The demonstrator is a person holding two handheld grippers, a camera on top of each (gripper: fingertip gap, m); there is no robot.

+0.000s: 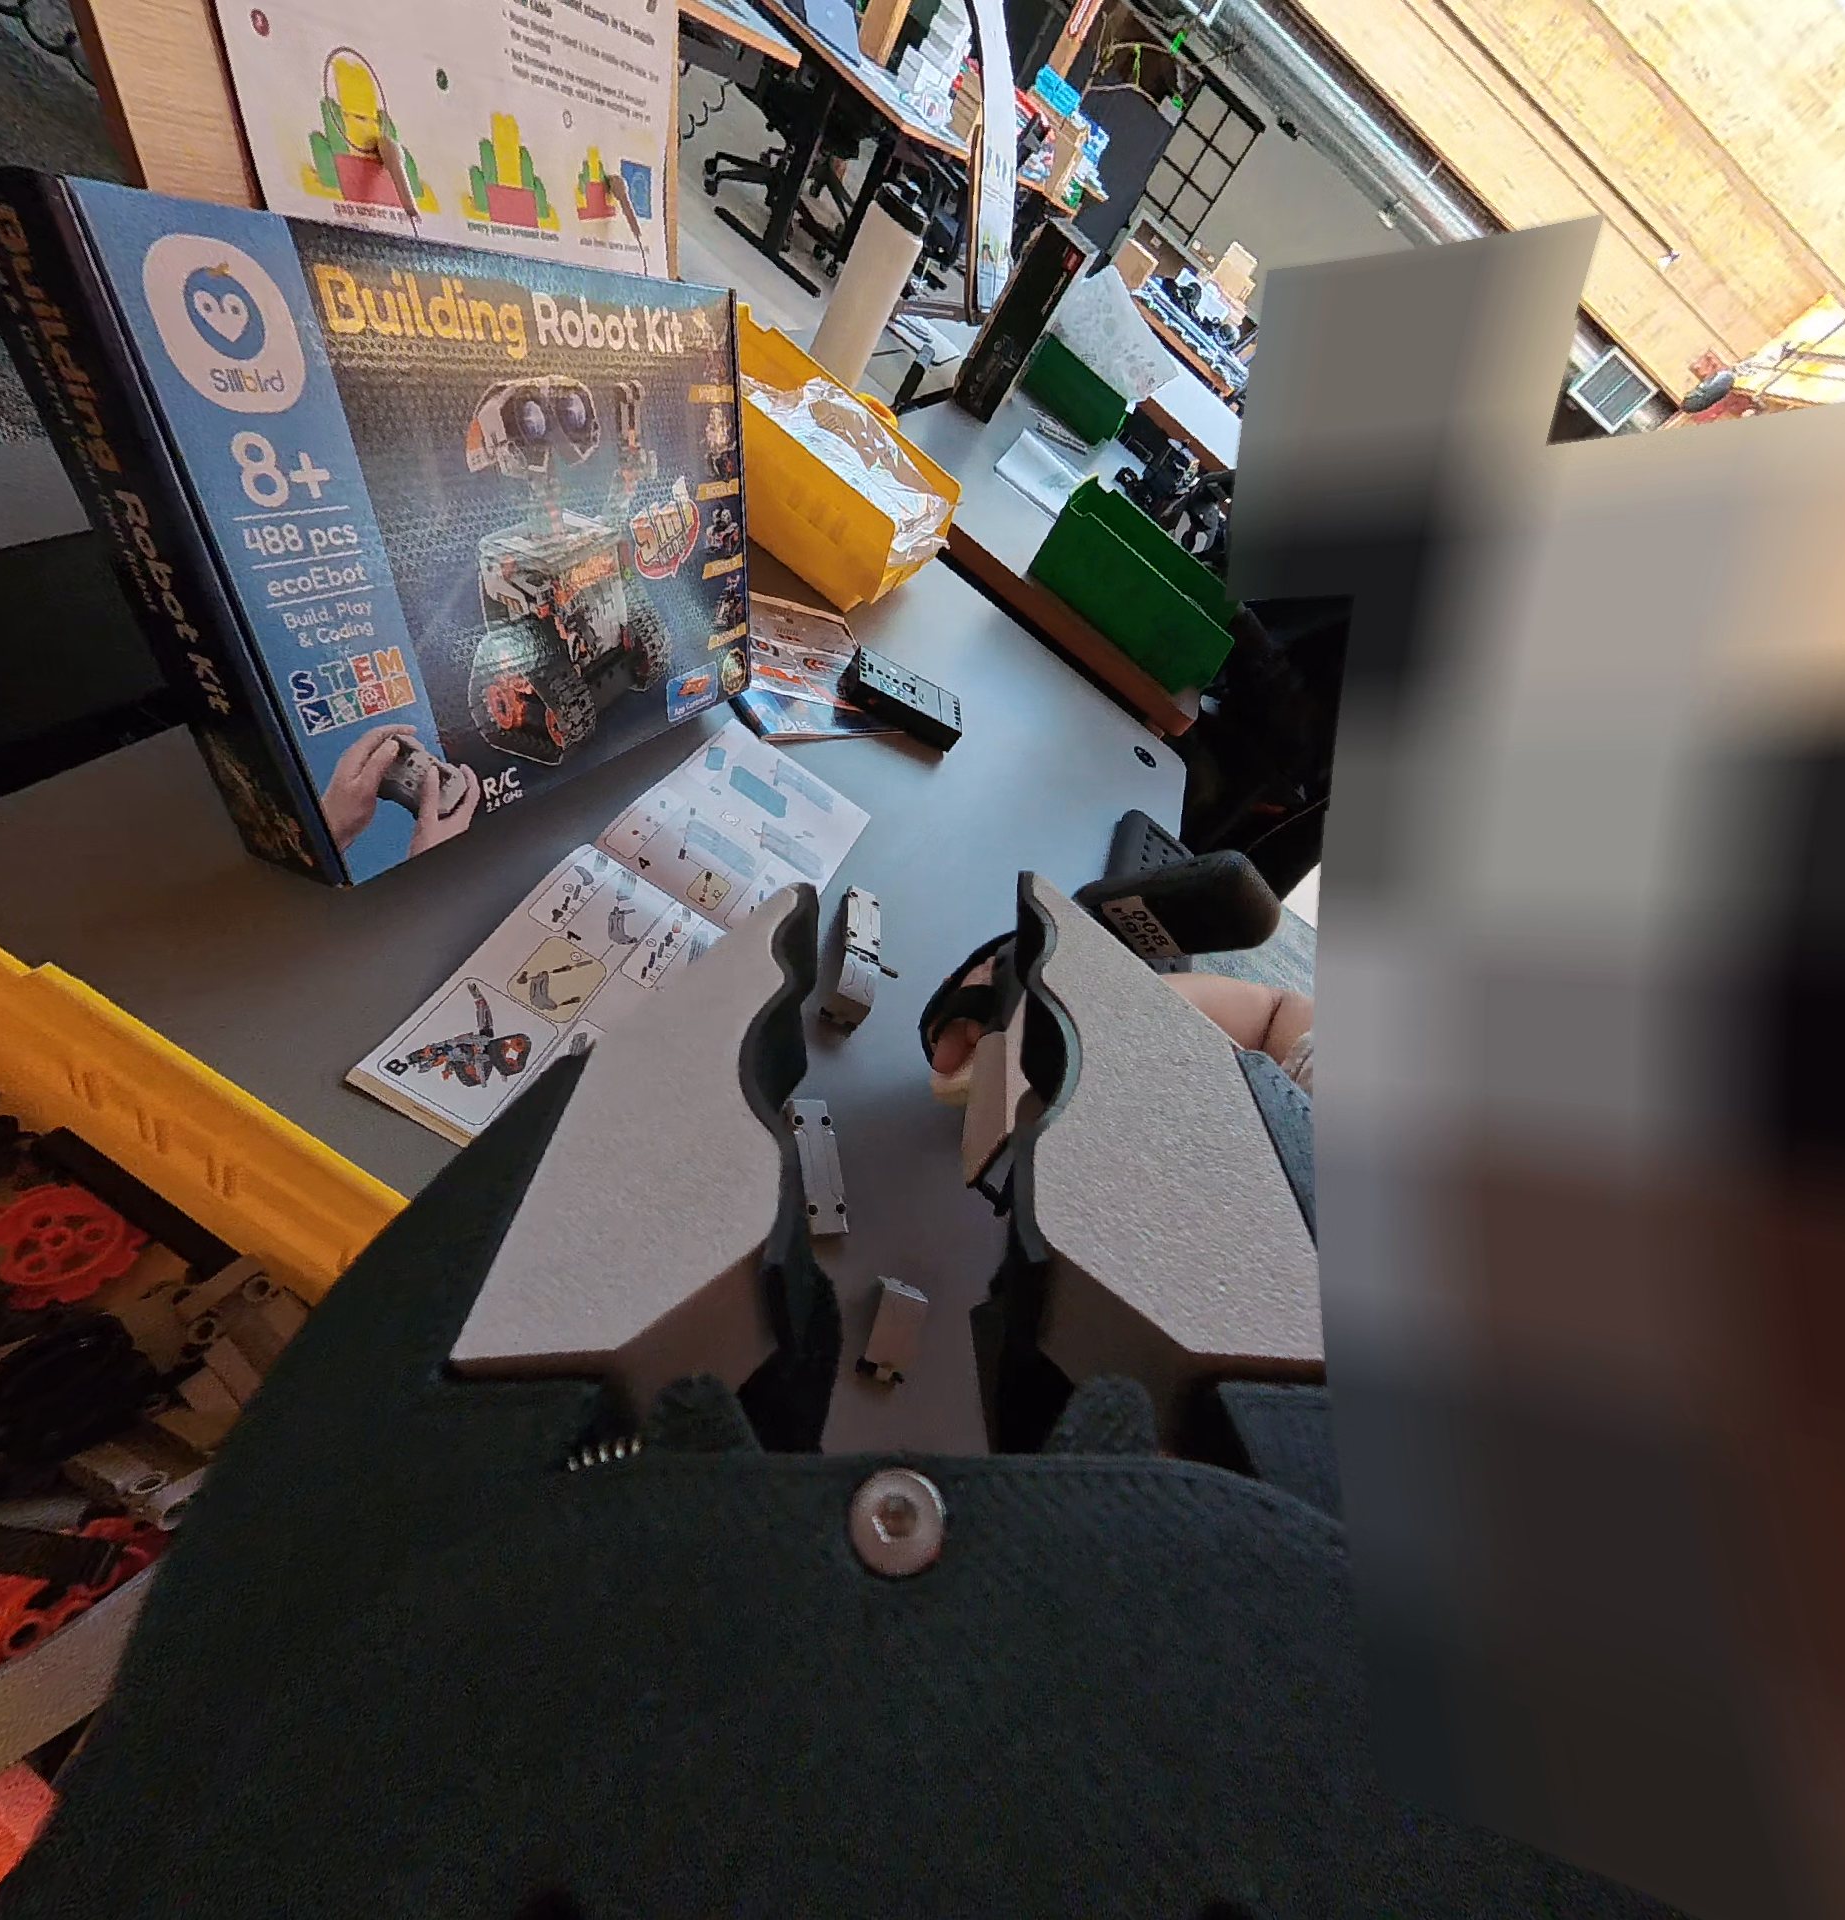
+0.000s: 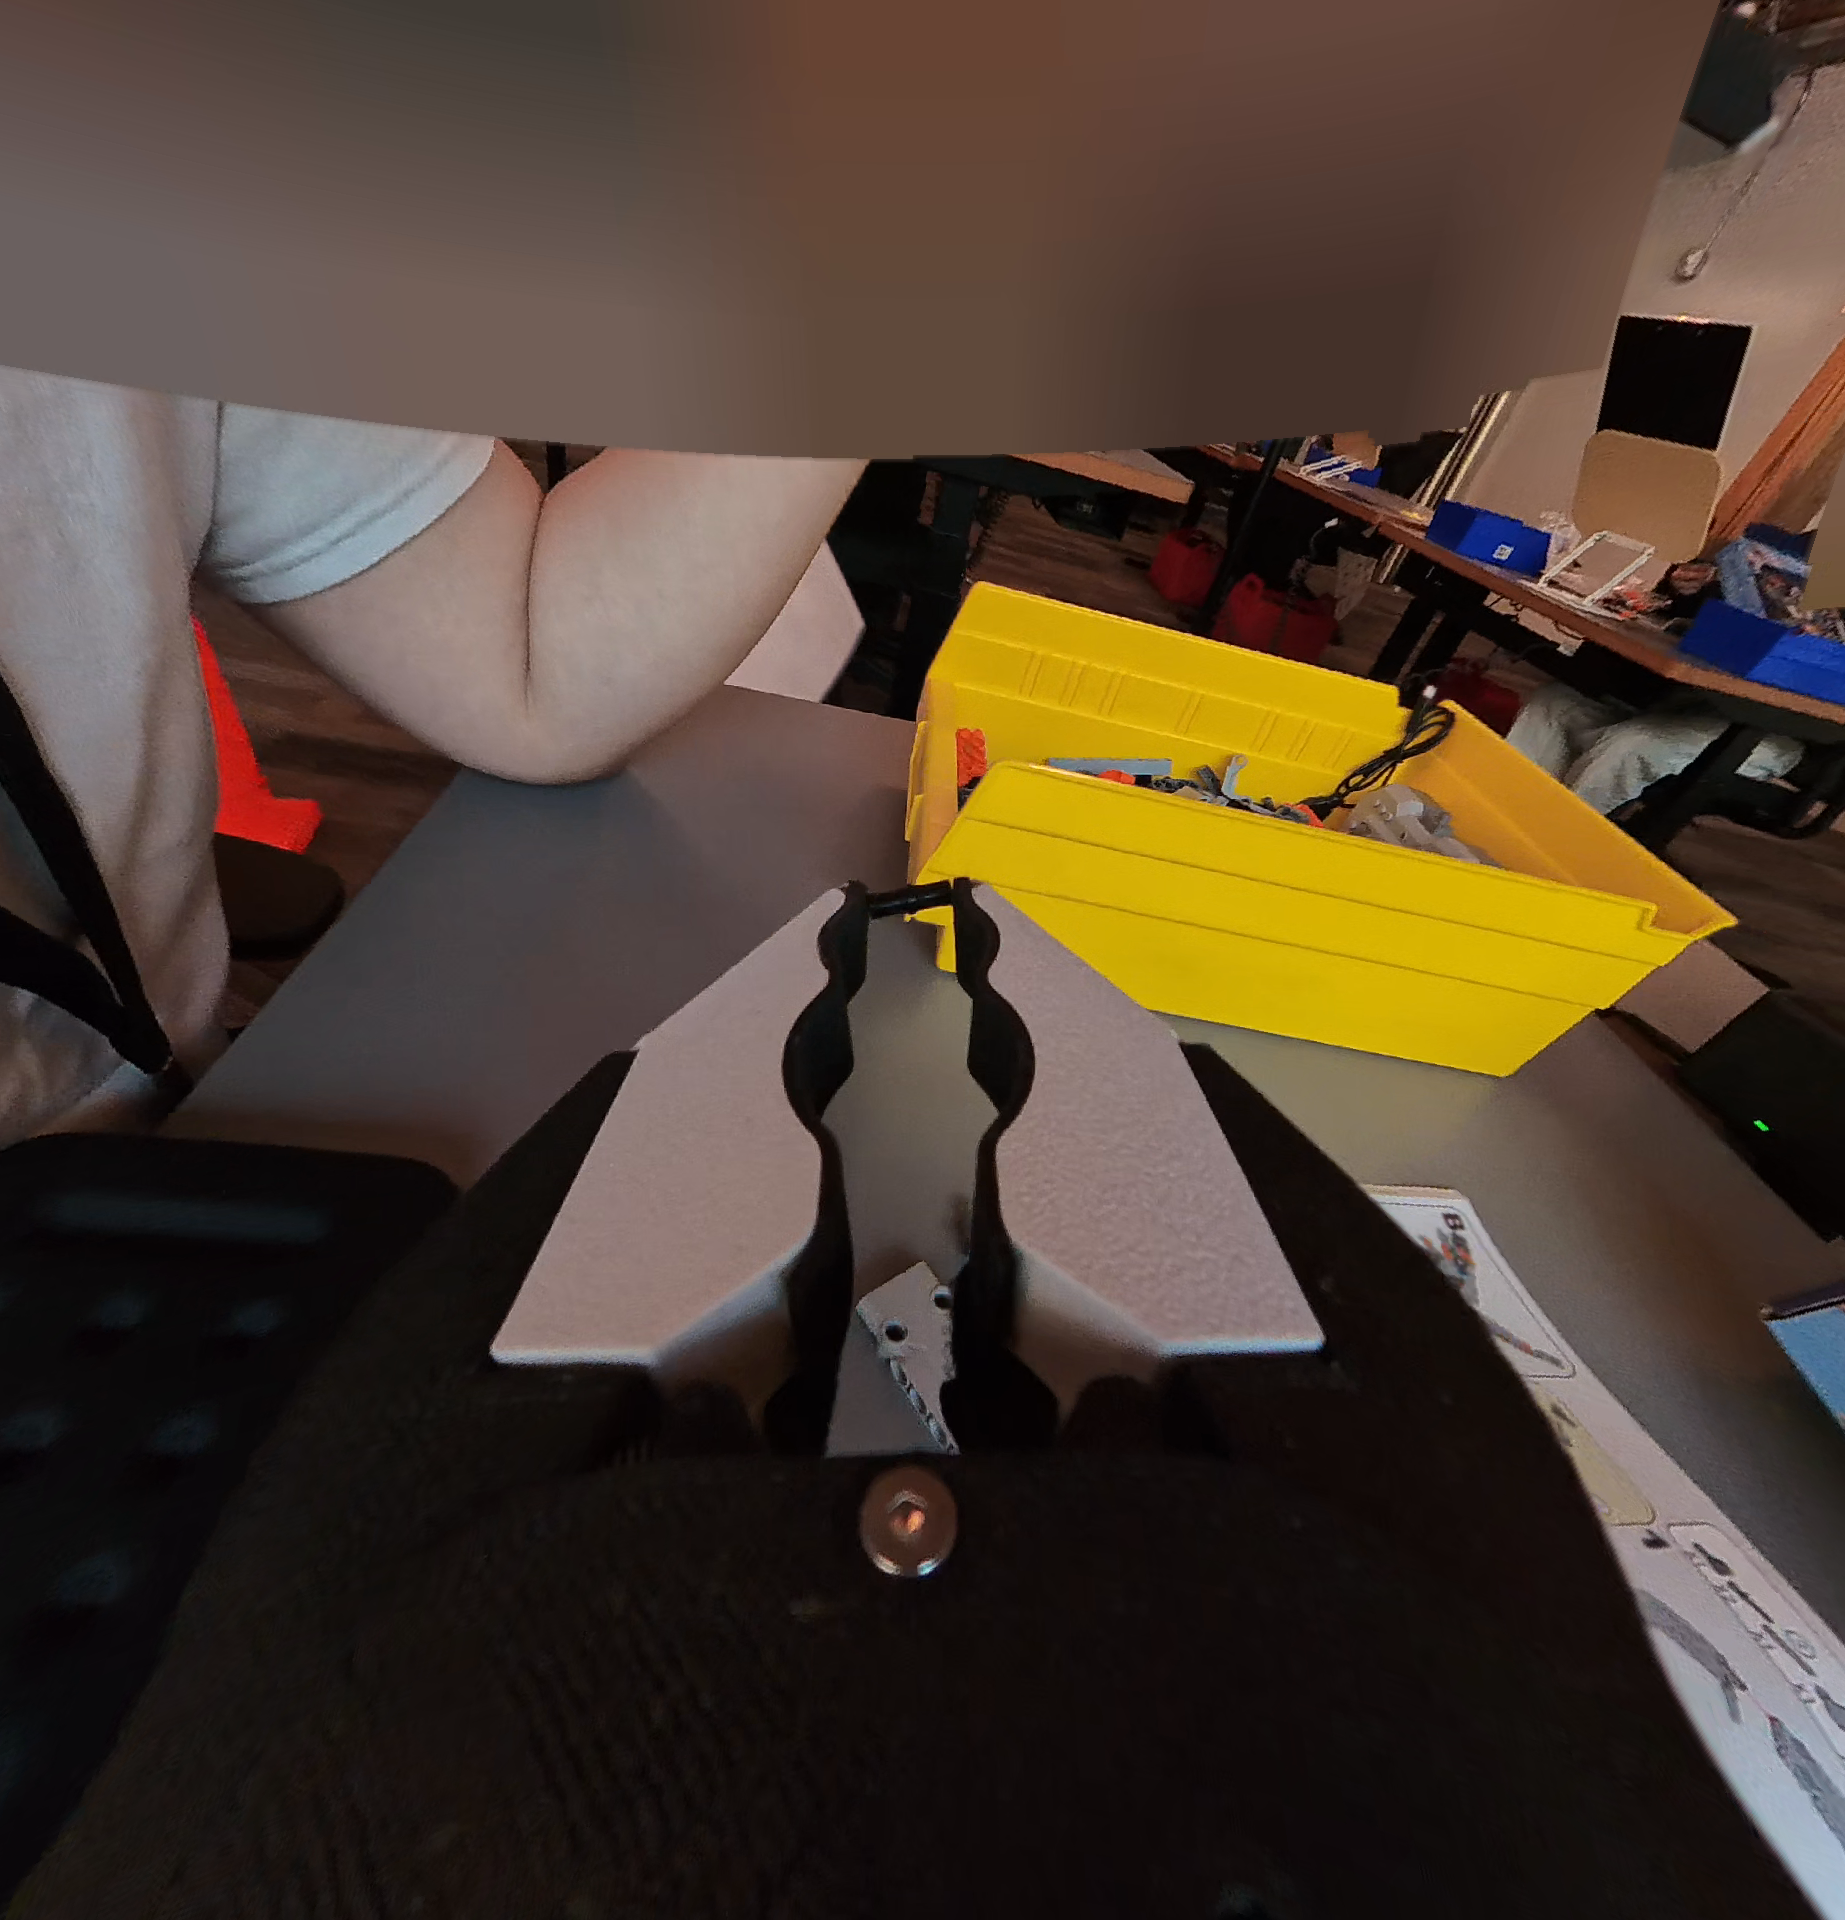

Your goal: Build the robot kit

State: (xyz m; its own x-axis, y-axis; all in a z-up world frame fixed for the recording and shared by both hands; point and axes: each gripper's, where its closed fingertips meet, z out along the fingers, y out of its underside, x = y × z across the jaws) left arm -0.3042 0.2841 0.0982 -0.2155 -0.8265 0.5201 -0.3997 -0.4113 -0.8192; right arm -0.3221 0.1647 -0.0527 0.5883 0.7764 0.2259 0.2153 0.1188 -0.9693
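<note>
Right wrist view: right tool [image 2: 905,899] pinching small black pin [image 2: 910,900] at fingertips; left tool [image 1: 918,914] wide, empty

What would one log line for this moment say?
left gripper: open over grey pieces | right gripper: shut on black pin | yellow bin ahead

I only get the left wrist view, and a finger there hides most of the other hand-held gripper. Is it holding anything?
Observer: Yes. The right hand-held gripper pinches a small black pin at its tips.
Operator: What is under it?
Observer: A grey beam lies on the table, seen between its fingers.
Operator: And ahead of it?
Observer: A yellow bin of parts, with a black cable among them.
</note>
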